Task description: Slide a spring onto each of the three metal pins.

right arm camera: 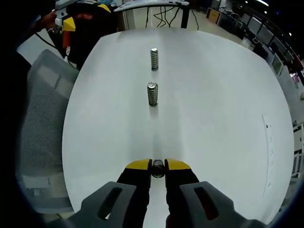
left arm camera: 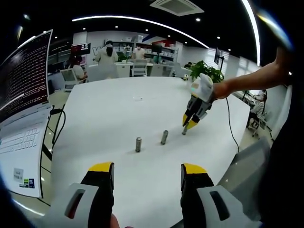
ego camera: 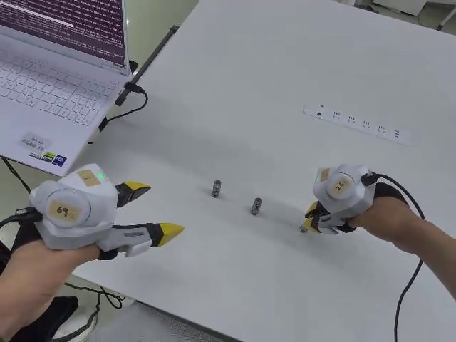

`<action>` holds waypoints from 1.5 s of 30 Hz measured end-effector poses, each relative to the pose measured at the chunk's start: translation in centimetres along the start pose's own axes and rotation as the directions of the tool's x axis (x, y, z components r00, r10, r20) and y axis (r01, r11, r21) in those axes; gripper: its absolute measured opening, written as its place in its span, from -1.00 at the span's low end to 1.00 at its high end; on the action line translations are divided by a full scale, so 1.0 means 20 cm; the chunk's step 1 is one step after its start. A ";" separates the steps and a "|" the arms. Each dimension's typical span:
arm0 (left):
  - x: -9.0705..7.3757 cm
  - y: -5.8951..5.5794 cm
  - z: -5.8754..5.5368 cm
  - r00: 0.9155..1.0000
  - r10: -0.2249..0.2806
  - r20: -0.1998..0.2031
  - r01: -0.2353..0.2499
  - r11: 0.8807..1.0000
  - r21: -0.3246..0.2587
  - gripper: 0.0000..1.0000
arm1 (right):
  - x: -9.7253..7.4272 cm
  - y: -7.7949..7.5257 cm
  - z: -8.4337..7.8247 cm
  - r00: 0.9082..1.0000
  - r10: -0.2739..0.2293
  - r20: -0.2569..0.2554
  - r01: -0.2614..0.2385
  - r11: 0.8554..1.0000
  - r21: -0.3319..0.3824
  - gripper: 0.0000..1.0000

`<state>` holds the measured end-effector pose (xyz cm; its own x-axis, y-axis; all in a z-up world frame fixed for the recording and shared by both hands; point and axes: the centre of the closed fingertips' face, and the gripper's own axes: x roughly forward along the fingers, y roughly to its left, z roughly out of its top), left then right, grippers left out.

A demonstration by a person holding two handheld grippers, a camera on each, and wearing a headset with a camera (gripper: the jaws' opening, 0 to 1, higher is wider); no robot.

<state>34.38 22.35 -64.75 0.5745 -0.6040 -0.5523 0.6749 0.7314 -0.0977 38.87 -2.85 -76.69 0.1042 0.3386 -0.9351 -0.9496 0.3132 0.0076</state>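
While the far sprung pin (right arm camera: 154,59) and middle sprung pin (right arm camera: 152,93) apparently stand finished on the white table (ego camera: 285,71), the right gripper (right arm camera: 157,166) clamps the third pin (left arm camera: 185,130), spring status indiscernible, and the left gripper (ego camera: 158,209) hangs with jaws apart.

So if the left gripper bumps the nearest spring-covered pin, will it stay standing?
Probably not: that pin stands upright, tall for its narrow base, on the smooth table, so a side push likely tips it. Being round, it may then roll. It looks like stiff metal, so the open left gripper could pinch it firmly.
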 end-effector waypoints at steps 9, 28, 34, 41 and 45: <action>0.00 0.02 0.00 1.000 0.004 -0.006 -0.004 1.000 -0.001 0.03 | 0.04 0.00 -0.02 1.000 0.004 0.001 -0.004 1.000 0.015 -0.82; -0.03 -0.01 0.04 1.000 -0.009 0.023 0.008 1.000 0.013 0.03 | -0.09 -0.02 0.00 0.998 -0.065 0.025 0.064 0.997 0.038 -0.58; -0.03 -0.03 0.05 0.999 -0.021 0.034 0.020 1.000 0.021 0.03 | -0.15 -0.01 -0.01 0.993 -0.104 0.060 0.099 0.992 0.081 -0.53; -0.03 -0.04 0.05 0.999 -0.036 0.036 0.035 0.999 0.031 0.03 | -0.22 0.02 -0.02 0.980 -0.155 0.122 0.133 0.977 0.169 -0.50; -0.03 -0.05 0.04 0.998 -0.045 0.035 0.043 0.999 0.033 0.03 | -0.26 0.06 -0.01 0.966 -0.183 0.182 0.139 0.963 0.229 -0.46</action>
<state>33.79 21.79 -63.61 0.5599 -0.6468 -0.5178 0.7140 0.6937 -0.0944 37.18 -4.39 -71.95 0.3282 0.4317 -0.8402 -0.8326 0.5523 -0.0415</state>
